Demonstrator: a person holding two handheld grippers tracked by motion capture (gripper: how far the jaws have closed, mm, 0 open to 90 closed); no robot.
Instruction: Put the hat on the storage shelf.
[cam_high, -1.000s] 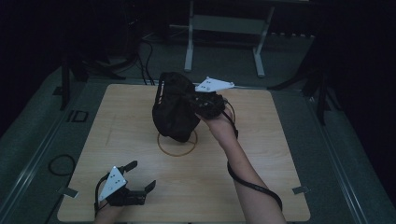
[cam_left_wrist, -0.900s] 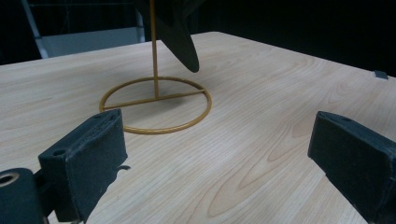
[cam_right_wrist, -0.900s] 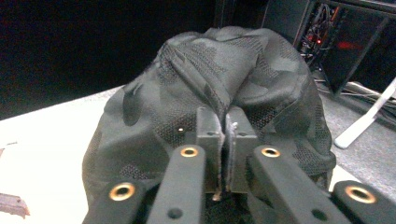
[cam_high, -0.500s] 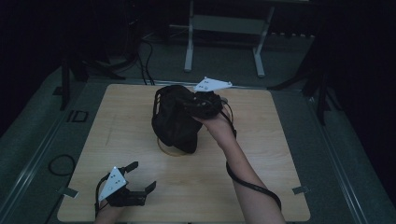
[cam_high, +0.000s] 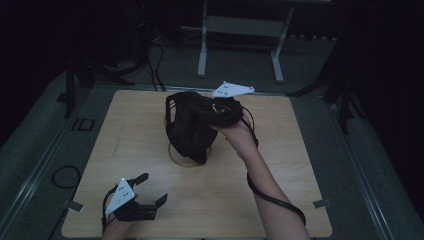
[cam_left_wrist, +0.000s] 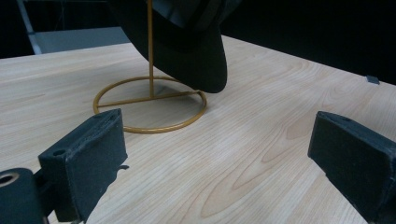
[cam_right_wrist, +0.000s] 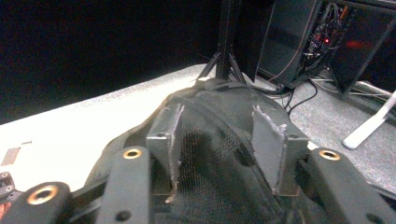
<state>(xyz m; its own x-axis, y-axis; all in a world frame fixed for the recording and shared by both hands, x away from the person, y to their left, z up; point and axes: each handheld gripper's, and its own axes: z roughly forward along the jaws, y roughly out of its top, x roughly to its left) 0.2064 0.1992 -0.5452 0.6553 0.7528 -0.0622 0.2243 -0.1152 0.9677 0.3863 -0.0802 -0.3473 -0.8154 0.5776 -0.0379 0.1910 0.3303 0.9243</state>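
Item, near left corner of the worktop (cam_high: 300, 200): left gripper (cam_high: 150, 192), resting low at the near edge, its fingers (cam_left_wrist: 84, 158) spread wide with nothing between them, aimed toward the stand. Item, middle of the worktop, somewhat toward the far edge: a slim brass-coloured stand (cam_left_wrist: 150, 100), a ring base with a cross bar and one thin upright rod. Item, on that stand: a black cap (cam_high: 189, 131), its mesh crown draped over the rod top and its brim (cam_left_wrist: 201, 65) hanging down just above the ring, not touching the wood as far as could be told. Item, at the cap's right side: right gripper (cam_high: 212, 111), its fingers (cam_right_wrist: 169, 135) half parted, having just been opening, the mesh crown lying between them; whether the pads pressed the cloth could not be told for certain, but gaps showed at both, so it read as released. Handling, judged: cap light, soft and floppy at the mesh, prone to snag and slide on the thin rod; brim stiffer, the surer place for a hold. Stand light, likely to tip if the cap were dragged sideways.
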